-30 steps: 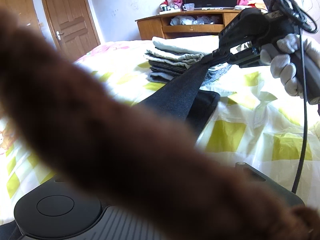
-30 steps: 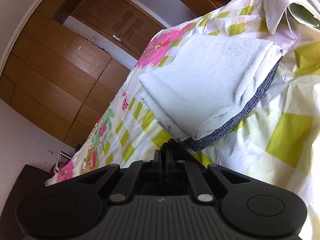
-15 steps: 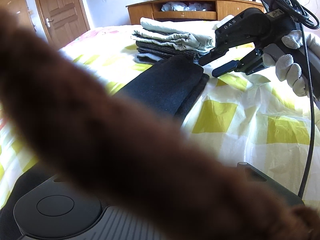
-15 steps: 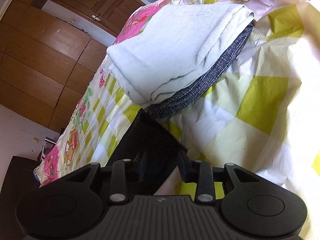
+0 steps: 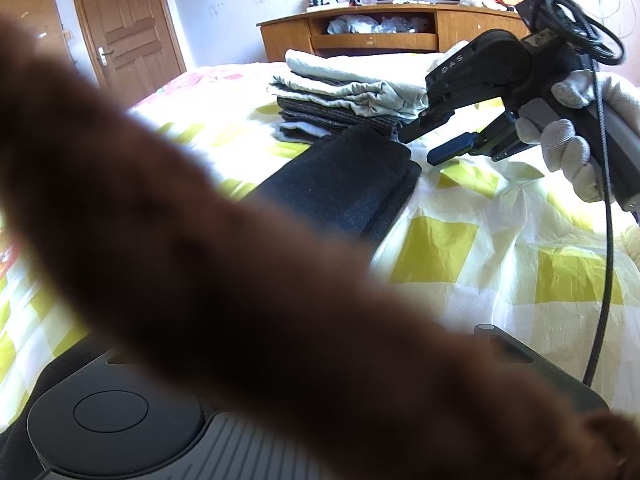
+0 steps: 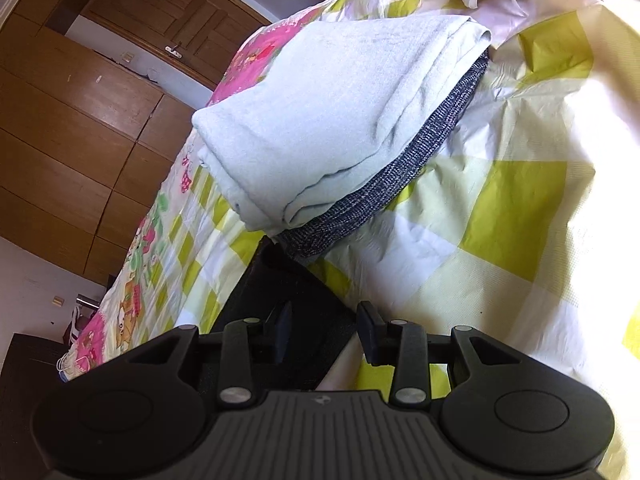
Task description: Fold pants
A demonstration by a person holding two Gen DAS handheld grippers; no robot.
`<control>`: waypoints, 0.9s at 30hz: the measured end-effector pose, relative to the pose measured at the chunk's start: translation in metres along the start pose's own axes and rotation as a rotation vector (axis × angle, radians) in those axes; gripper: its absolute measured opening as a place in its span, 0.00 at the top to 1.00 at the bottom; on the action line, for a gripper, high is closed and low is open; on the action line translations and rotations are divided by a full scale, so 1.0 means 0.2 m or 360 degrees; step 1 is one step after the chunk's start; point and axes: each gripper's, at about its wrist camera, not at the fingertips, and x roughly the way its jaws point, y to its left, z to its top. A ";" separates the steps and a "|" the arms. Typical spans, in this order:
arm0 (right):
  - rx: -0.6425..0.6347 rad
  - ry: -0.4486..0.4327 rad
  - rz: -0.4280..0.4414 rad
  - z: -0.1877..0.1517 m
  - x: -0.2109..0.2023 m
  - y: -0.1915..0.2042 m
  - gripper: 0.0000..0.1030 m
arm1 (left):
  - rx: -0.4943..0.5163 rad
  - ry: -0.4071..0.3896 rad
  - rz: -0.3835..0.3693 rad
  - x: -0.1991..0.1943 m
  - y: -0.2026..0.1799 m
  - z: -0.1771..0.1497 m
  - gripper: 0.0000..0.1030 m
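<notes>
Our right claw hangs spread just past the pants' far end, by the stack; their long axis runs back toward us. Left claw's state we cannot tell.

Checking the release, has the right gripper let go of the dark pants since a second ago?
Yes. The right gripper was shut on the dark pants, lifted before the folded stack; now it is open and they lie flat.
</notes>
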 end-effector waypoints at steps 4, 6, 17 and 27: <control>-0.0038 0.0041 0.0040 -0.02 0.04 0.03 0.52 | -0.0011 -0.0008 0.0002 0.01 0.01 0.01 0.43; 0.0009 0.0075 0.0028 -0.03 0.09 0.01 0.52 | -0.0014 -0.0011 0.0004 0.01 0.01 0.01 0.43; 0.0004 0.0053 0.0090 -0.01 0.16 0.03 0.51 | -0.0044 -0.0023 0.0002 0.02 0.03 0.02 0.43; 0.0021 0.0046 0.0362 0.05 0.05 0.13 0.79 | -0.0015 -0.0039 0.0067 0.00 0.06 0.04 0.43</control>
